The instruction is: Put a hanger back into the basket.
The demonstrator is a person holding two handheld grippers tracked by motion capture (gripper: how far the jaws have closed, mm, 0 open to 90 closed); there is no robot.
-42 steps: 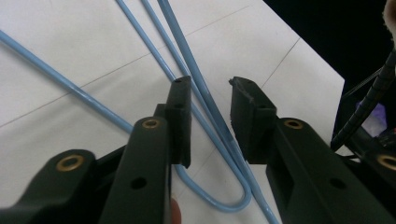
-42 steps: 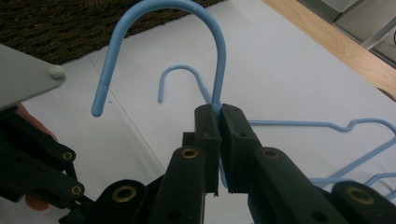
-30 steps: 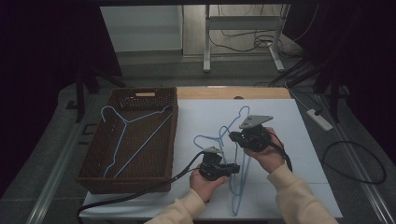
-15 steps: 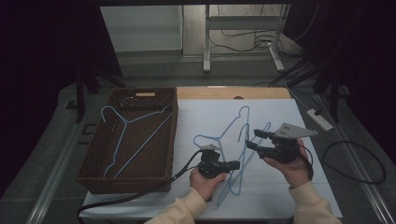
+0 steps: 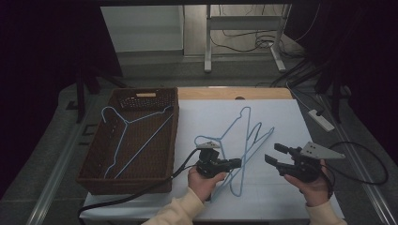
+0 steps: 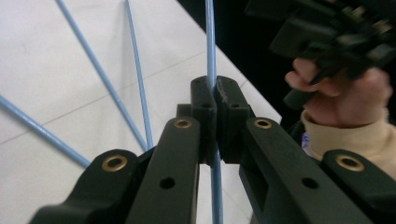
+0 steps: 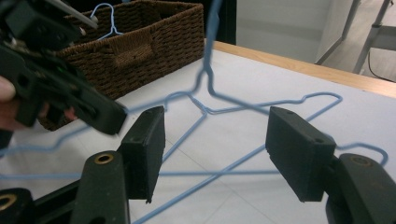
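The left gripper [image 5: 234, 163] is clenching the wire of a blue hanger [image 6: 211, 56], its jaws pressed together on it in the left gripper view, near the centre of the white table [image 5: 281, 117]. The right gripper [image 5: 273, 153] is standing released at about four o'clock from the table's middle; its jaws have just been opening, and nothing is sitting between them.

Two blue hangers are lying crossed on the table, and the held one is tangling with the second hanger [image 5: 258, 136], whose hook and shoulder are overlapping it. If the left hand is lifting, my judgement is that the second hanger is likely to be dragged along, catch, and then drop or slide toward the table's edge at three o'clock. The grip is also on a thin round wire, so the hanger may be swivelling between the pads and swinging its long arm into the right gripper, which is waiting just beside it.

At nine o'clock a brown wicker basket [image 5: 94, 159] is already holding another hanger [image 5: 123, 136] laid slantwise. Its near wall is standing between the held hanger and the inside, so the hanger will need clearing over the rim; the left gripper's black cable [image 5: 141, 192] is trailing along that same wall and could be snagging a hook. A power strip [image 5: 321, 119] is lying off the table at two o'clock.
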